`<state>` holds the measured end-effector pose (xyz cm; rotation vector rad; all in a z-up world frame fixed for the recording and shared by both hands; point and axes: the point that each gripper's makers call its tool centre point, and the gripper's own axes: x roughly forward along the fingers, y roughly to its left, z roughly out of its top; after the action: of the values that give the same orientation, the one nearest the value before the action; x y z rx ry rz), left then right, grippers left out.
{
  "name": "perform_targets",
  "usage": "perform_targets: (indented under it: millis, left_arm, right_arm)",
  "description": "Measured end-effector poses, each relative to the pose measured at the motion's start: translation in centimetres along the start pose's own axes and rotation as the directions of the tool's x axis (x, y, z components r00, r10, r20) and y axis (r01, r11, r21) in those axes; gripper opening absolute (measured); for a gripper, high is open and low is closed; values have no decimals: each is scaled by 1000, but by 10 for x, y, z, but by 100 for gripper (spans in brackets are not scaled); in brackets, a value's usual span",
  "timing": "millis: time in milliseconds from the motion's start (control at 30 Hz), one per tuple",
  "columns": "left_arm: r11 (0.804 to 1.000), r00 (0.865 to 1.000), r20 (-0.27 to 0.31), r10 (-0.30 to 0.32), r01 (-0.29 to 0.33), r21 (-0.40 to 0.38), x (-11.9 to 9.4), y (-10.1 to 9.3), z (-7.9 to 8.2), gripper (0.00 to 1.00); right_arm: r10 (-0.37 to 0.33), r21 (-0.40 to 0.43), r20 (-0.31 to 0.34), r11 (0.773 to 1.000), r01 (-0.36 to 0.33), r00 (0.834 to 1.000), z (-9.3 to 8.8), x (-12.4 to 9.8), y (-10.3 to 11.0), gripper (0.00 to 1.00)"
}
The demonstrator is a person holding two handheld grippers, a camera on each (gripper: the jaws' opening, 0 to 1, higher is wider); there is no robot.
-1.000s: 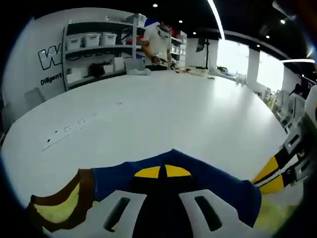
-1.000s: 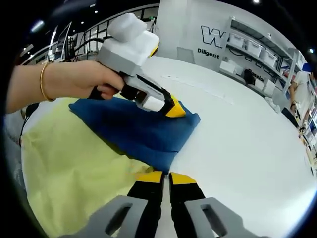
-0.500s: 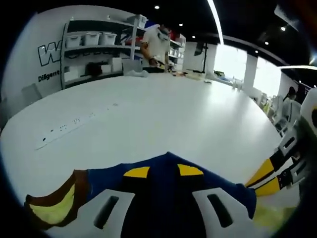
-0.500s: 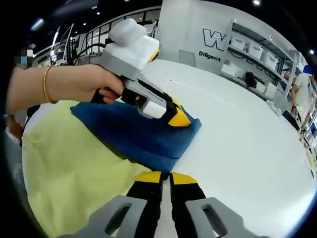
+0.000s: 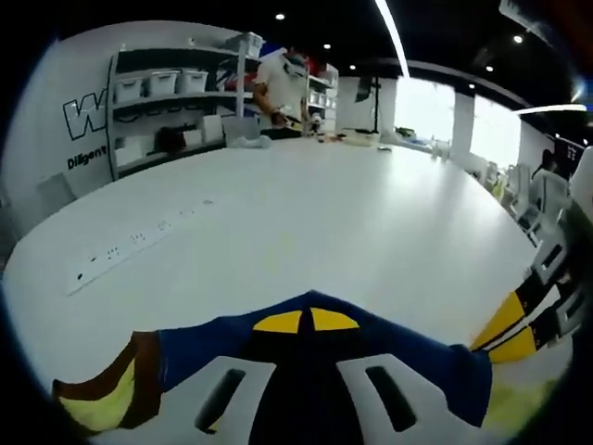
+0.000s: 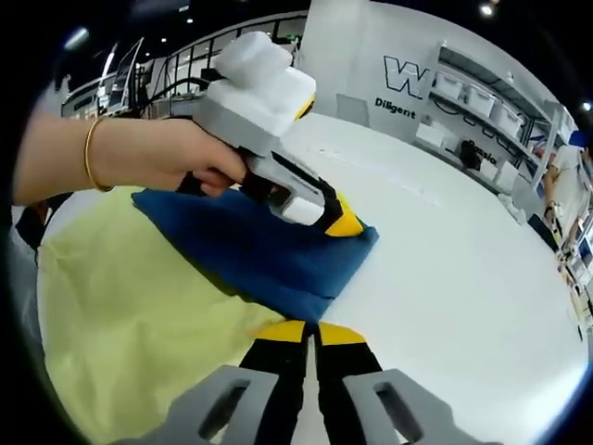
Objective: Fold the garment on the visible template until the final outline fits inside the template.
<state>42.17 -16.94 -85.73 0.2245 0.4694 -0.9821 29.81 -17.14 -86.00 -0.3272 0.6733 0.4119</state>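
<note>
Big dark letter "W" on white back wall, right gripper view, far beyond closed tongs, up and right of them; rest of word cut off by shelving. Smaller dark word "Diligent" just below "W" on same wall. Left gripper view: same wall far ahead and left of tongs, "W" partly readable, below it small word starting "Diligent", end lost at shelf edge. No other readable text.

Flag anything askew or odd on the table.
The blue garment lies skewed at the yellow template's far edge, its corner hanging past it onto the white table. The left gripper presses that corner; the right gripper sits shut at the nearer edge.
</note>
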Motion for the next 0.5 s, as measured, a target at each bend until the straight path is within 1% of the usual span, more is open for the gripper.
perform_targets:
  millis: [67,100,133,167,233,267,300,367,433,467,500]
  left_arm:
    - [999,1000,7,-15,15,-34,1,-1,0,4]
    - [999,1000,7,-15,15,-31,1,-1,0,3]
    - [1000,1000,8,-9,10,-26,1,0,0,3]
    - [1000,1000,2,14,-14,-21,1,4,-1,3]
    - [1000,1000,5,21,-21,-15,2,6,0,3]
    - [999,999,4,37,-37,-25,2,11,0,3]
    - [999,999,6,36,-36,-27,2,11,0,3]
    - [998,998,4,60,-59,-24,2,17,0,3]
    - [998,998,3,65,-65,-28,2,20,0,3]
    - [996,997,-2,82,-82,-28,1,23,0,3]
    - [997,997,-2,80,-80,-22,1,23,0,3]
  right_arm:
    - [-4,-10,2,1000,4,1000,2,0,0,0]
    - [-7,-13,0,1000,7,1000,1,0,-1,0]
    - [-6,-12,-3,1000,6,1000,1,0,-1,0]
    - [-7,-9,-4,1000,7,1000,1,0,-1,0]
    - [-9,1,-6,1000,9,1000,0,-1,-2,0]
    - [-11,1,-7,1000,11,1000,0,-1,-2,0]
    - [-10,0,-11,1000,10,1000,-1,-1,-2,0]
    - [-9,11,-10,1000,9,1000,-1,-1,-2,0]
    - [-5,14,-17,1000,6,1000,-1,-2,-1,0]
    - [-6,22,-18,1000,7,1000,-1,-3,-1,0]
    - [-5,21,-20,1000,6,1000,-1,-3,0,0]
